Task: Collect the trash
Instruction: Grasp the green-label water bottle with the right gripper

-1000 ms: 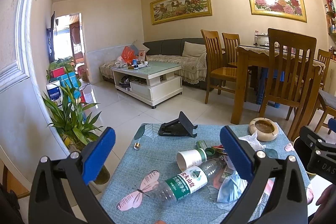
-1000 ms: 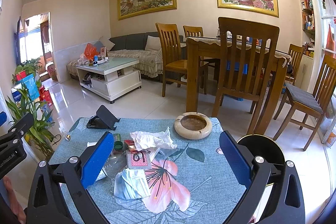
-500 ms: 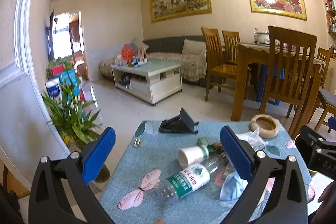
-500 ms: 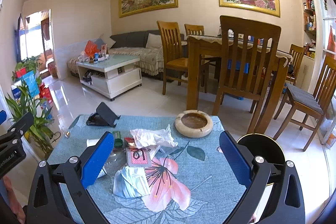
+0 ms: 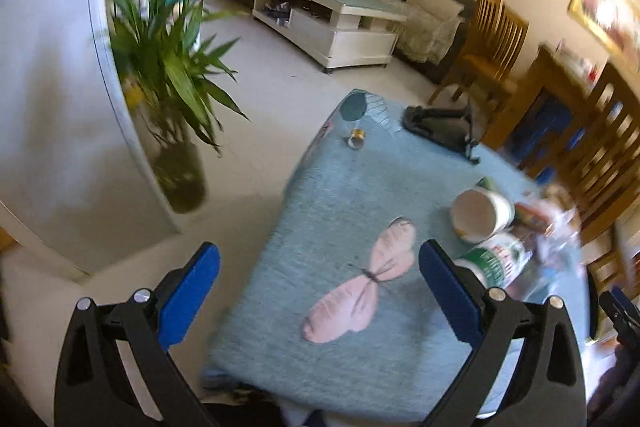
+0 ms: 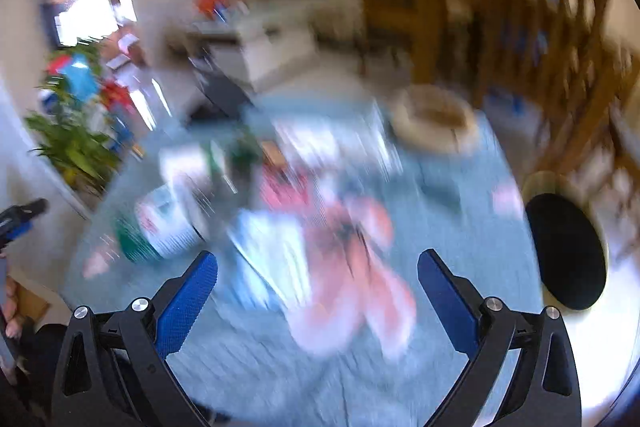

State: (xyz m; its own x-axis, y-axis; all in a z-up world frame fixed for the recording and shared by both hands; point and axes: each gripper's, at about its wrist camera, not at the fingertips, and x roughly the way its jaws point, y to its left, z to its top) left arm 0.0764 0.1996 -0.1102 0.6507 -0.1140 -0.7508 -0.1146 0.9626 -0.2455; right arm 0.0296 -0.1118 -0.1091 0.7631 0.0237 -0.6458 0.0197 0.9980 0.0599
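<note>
Grippers over trash table, both sets of jaws spread wide, nothing held.

Left gripper: blue pads apart, hung above teal cloth table w/ pink butterfly print; right pad just beside plastic bottle, green/white label, lying on its side. White paper cup tipped over, mouth toward camera, touching bottle. Small gold-coloured cap near far edge; black phone stand beyond. Potted plant on floor left of table. Right gripper: pads apart, empty, view badly blurred; pale blue face mask between pads, further out. Round ashtray far side, black bin at right off table. Other litter too smeared to ID.
</note>
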